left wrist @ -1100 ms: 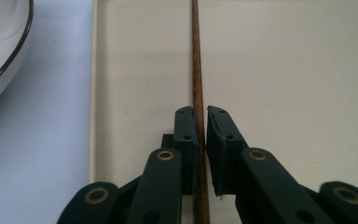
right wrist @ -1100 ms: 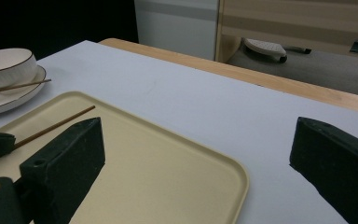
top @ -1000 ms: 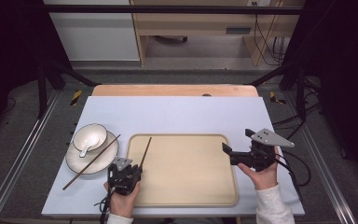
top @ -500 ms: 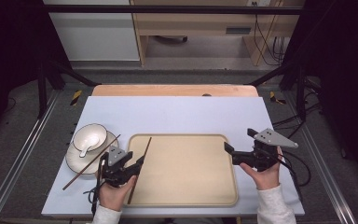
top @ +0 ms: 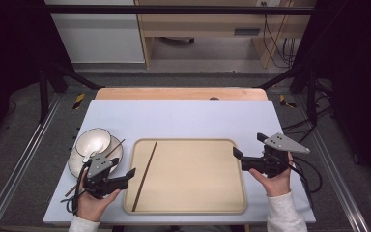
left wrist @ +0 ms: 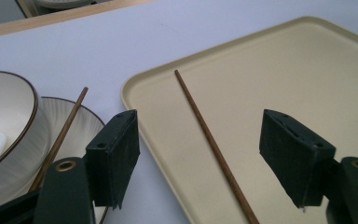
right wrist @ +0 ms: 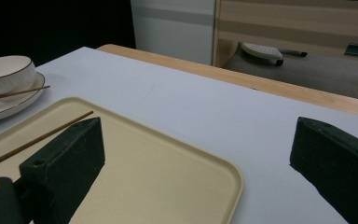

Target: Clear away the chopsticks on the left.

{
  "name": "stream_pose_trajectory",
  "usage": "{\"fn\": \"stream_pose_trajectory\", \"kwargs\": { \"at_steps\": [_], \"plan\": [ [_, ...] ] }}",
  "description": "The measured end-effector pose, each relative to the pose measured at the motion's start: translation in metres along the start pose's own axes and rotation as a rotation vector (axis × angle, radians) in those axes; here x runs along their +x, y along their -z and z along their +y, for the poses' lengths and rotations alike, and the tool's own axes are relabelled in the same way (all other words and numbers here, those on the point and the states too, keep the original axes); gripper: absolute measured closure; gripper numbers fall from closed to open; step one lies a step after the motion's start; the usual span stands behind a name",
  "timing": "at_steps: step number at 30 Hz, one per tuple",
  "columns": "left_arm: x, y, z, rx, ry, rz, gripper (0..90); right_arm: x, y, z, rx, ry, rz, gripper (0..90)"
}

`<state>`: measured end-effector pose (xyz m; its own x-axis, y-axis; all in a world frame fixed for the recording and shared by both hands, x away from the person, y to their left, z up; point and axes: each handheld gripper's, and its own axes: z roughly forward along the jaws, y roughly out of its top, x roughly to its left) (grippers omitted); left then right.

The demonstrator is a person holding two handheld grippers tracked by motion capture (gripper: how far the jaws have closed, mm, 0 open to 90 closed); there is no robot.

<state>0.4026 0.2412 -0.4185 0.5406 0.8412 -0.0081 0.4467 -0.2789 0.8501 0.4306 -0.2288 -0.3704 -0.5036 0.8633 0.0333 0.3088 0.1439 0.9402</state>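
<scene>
Likely risk: our left gripper (top: pixel 125 176) hangs over the tray (top: pixel 193 203) edge; closing from here could catch the rim or roll the thin chopstick (top: pixel 145 175) instead of pinching it. Left jaws are wide apart, empty; that chopstick lies on the tray between them, nearer the tray-side pad. Second chopstick (left wrist: pixel 60 137) rests across the plate (top: pixel 72 166) by the bowl (top: pixel 92 142), just outside the other pad. Right gripper (top: pixel 241 157) gapes too, holding nothing, over the tray's far side.

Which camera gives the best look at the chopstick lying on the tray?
The high view: the chopstick on the tray shows full length there. The left gripper view shows most of it, closer but cropped at the bottom; the right gripper view catches part.
</scene>
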Motion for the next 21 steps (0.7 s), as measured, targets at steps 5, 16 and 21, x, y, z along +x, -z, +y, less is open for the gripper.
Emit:
{"fn": "stream_pose_trajectory", "kwargs": {
  "at_steps": [5,16,21],
  "plan": [
    [0.005,0.003,-0.007,0.009,-0.012,-0.010,23.9,0.001,-0.001,-0.001,0.004,-0.002,0.001,3.5],
    [0.029,0.019,-0.031,0.040,-0.009,0.021,21.6,0.002,-0.004,-0.002,0.016,0.004,0.005,3.5],
    [0.039,0.022,-0.034,0.049,0.012,0.042,22.3,0.002,-0.004,-0.002,0.020,0.007,0.006,3.5]
  ]
}}
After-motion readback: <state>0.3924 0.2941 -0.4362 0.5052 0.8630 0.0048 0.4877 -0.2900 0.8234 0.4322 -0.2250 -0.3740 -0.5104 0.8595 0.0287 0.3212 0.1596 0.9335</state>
